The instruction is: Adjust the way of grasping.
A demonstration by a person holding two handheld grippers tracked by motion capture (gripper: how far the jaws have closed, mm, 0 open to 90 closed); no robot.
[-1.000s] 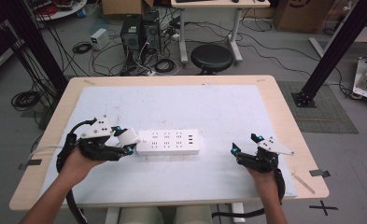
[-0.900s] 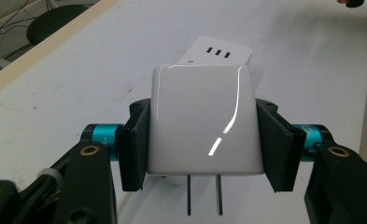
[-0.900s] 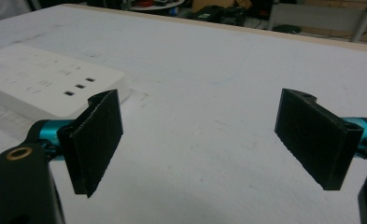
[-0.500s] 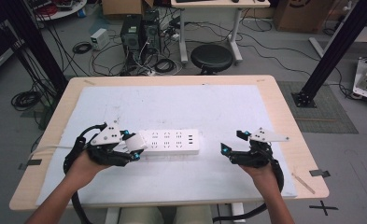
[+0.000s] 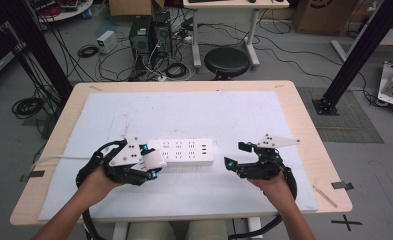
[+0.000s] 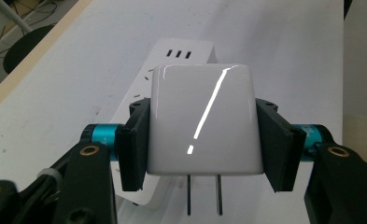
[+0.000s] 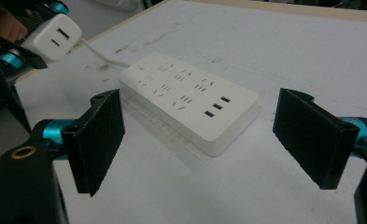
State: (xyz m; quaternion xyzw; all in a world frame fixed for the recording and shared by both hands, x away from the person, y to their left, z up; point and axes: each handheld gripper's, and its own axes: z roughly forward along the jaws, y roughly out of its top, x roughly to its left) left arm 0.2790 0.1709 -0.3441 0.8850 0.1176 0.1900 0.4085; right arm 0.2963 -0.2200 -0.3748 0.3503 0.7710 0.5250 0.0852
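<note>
Nearest us, the left hand-held gripper (image 6: 202,140) is clenched on a white charger plug (image 6: 202,121), its two metal prongs pointing down toward the tabletop (image 5: 194,115). Over the last second it has carried the plug in from the left until it hangs at the left end of the white power strip (image 5: 184,151), so we judge an insertion is being lined up. The right hand-held gripper (image 7: 209,140) has moved in too: released, jaws wide, it now sits just beside the strip's right end, probably to steady it.

Farther off, the strip lies mid-tabletop, its cable trailing left. We cannot tell which socket the prongs are over, since the plug body hides that end of the strip.
</note>
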